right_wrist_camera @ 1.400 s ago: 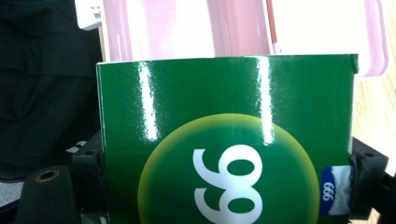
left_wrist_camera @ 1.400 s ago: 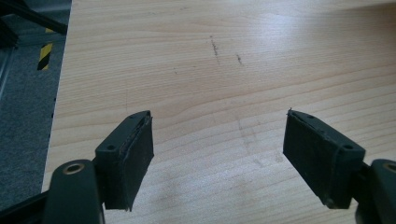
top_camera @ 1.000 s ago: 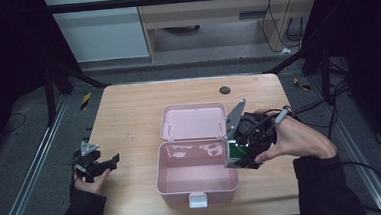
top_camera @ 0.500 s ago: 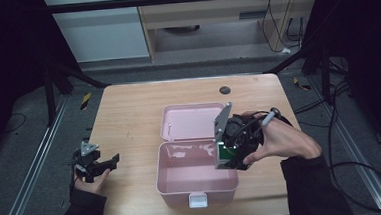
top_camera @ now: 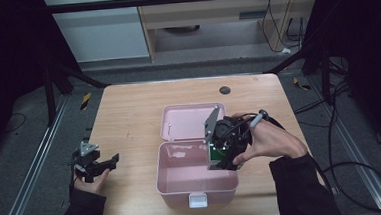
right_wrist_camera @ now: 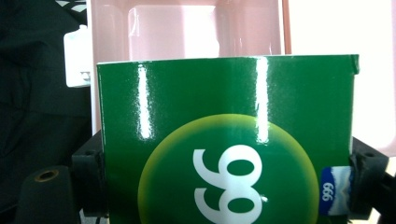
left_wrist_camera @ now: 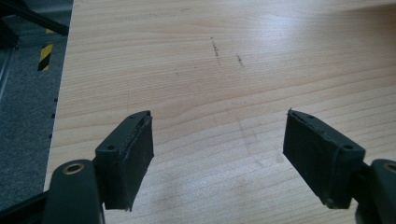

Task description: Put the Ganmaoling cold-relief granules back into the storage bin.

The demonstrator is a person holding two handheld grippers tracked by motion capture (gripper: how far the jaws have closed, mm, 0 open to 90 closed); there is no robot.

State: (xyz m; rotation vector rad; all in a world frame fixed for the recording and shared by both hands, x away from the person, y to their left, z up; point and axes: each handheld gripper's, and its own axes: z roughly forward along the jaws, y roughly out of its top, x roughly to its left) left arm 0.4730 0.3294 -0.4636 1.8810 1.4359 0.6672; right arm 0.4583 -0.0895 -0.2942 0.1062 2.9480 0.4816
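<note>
An open pink box (top_camera: 183, 183) with its lid (top_camera: 184, 122) laid back sits mid-table. My right gripper (top_camera: 220, 158) hangs over the box's right side, shut on a green carton (top_camera: 216, 156). In the right gripper view the green carton (right_wrist_camera: 229, 149), printed with white "999" in a yellow-green circle, is clamped between the black jaws, with the pink box interior (right_wrist_camera: 187, 32) beyond it. My left gripper (top_camera: 112, 160) rests at the table's left edge, open. Bare wood lies between its spread pads (left_wrist_camera: 133, 154) in the left gripper view.
A small dark round spot (top_camera: 224, 90) marks the wooden table (top_camera: 129, 116) near its far edge. The box has a white latch (top_camera: 198, 201) at its near wall. Black frame bars and grey floor surround the table.
My right gripper has carried the green carton leftward and down, from the box's right rim to over its interior. The left gripper has stayed put.
</note>
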